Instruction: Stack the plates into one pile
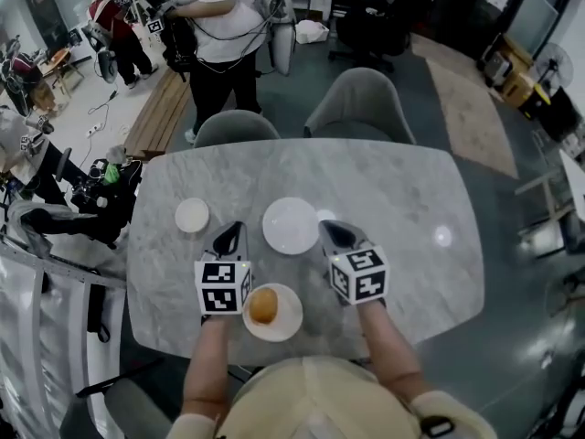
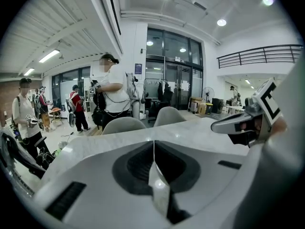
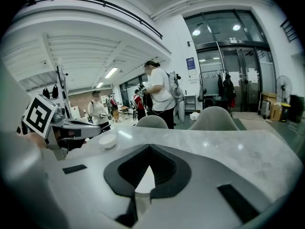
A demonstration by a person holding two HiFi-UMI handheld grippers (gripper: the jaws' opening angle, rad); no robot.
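Status: we have both grippers over the marble table (image 1: 411, 199), and neither holds anything. The left gripper (image 1: 230, 238) has its jaws pressed together with nothing between them (its own view shows only a thin seam). The right gripper (image 1: 335, 236) is the same, jaws fully closed and empty.

Plates are still three separate items, not stacked:
- The medium white plate (image 1: 291, 225) sits mid-table between the two gripper tips, left gripper at its 9 o'clock and right gripper at its 3 o'clock.
- The small white dish (image 1: 192, 215) is further out at 9 o'clock, beyond the left gripper.
- The plate (image 1: 287, 326) carrying a bun (image 1: 263, 305) is at 6 o'clock, near our table edge.

Two grey chairs (image 1: 358, 106) stand at 12 o'clock, with a person (image 1: 219, 26) standing behind them.
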